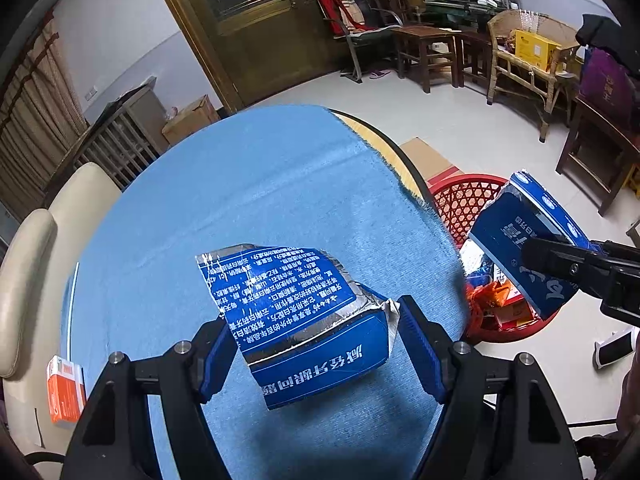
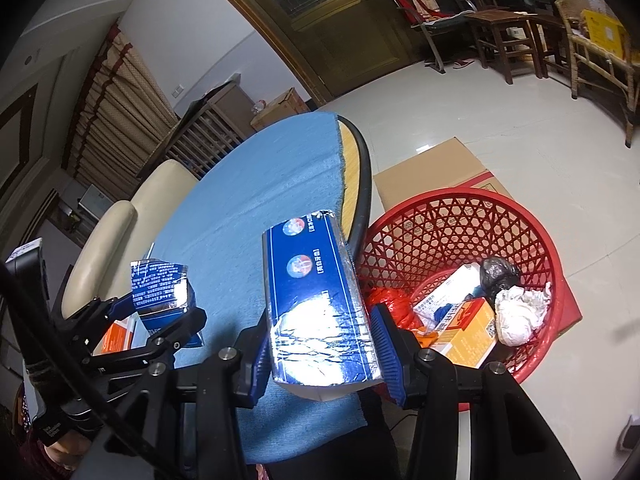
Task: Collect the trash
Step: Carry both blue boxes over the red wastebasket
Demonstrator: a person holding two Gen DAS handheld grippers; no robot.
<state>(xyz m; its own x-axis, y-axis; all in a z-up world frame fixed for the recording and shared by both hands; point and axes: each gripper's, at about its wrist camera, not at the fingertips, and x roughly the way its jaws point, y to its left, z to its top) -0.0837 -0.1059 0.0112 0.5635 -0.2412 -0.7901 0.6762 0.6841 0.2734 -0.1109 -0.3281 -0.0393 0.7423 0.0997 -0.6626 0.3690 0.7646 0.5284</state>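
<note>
My left gripper [image 1: 316, 350] is shut on a torn blue carton piece [image 1: 296, 312] with white print, held above the blue cloth on the round table [image 1: 240, 184]. In the right wrist view this piece [image 2: 160, 288] shows at the left. My right gripper [image 2: 320, 344] is shut on a long blue carton [image 2: 316, 300] with a silver lining, held at the table's right edge beside the red mesh basket [image 2: 440, 220]. The left wrist view shows that carton [image 1: 528, 248] over the basket [image 1: 460, 200]. The basket holds boxes, a white wad, a dark wad and red plastic.
An orange box [image 1: 66, 390] lies at the table's left edge by a cream chair [image 1: 36, 264]. A flat cardboard box [image 2: 432, 168] lies on the floor behind the basket. Wooden chairs and a stool stand at the far right.
</note>
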